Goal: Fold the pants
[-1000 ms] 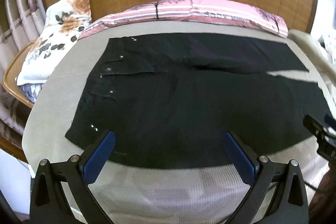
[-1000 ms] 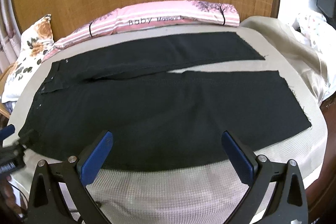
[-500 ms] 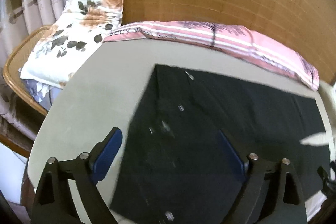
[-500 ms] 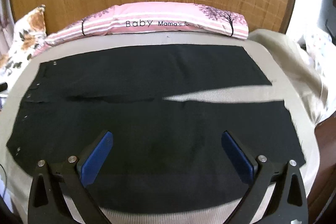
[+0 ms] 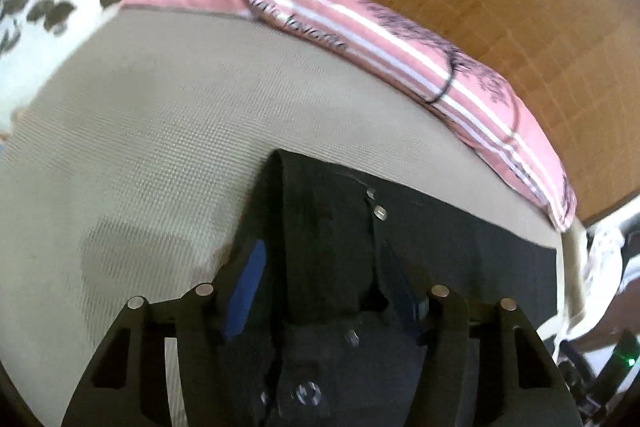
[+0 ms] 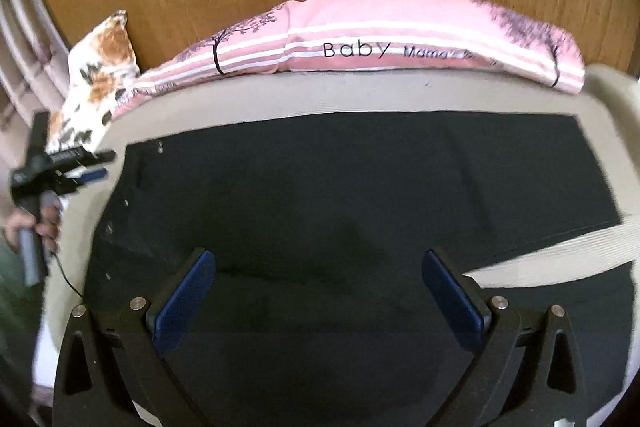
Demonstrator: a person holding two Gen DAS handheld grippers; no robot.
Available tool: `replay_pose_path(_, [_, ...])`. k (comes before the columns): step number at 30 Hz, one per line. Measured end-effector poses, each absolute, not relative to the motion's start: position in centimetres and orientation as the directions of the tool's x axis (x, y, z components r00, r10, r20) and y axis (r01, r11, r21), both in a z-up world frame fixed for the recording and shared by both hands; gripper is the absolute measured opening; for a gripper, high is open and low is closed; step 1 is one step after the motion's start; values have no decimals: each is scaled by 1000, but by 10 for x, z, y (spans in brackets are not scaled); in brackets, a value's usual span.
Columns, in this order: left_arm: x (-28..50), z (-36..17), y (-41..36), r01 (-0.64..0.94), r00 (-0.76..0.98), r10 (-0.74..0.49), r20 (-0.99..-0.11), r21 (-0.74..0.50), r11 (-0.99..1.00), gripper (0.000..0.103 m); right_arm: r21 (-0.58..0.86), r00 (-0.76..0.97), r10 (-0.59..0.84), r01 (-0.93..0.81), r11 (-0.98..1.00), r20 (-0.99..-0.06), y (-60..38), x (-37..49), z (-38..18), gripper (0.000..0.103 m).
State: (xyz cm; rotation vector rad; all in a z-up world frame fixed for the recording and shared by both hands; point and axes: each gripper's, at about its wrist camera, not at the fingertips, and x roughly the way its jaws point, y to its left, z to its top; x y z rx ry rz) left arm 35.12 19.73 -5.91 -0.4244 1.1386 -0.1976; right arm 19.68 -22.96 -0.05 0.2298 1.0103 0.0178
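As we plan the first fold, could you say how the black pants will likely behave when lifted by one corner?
Probably floppy: the black pants lie flat and thin on the bed cover, so they should drape. The left tongs, closing over the waistband corner, may bunch it. The metal studs add little weight.

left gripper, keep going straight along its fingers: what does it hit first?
Most likely the black pants, at the waistband corner between its closing jaws. The left gripper points down at the fabric; nothing else shows in between, though depth is unclear.
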Motion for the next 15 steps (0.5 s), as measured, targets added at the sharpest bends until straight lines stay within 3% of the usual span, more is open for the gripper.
replay_pose_path(2, [361,-68,202,-74,402,-379,-834,-442,894,59,226,529,142,98,969,-836,-230,207,-5,102])
replay_pose_path(10, [385,-86,205,-61,363,-490,-793,-545,836,38,241,505,165,88,966,-847,-227,241,-18,99])
replay_pose_path(15, [392,-88,203,-41,340,-538,-771,-584,811,36,261,511,190,71,963,-838,-223,255,-21,99])
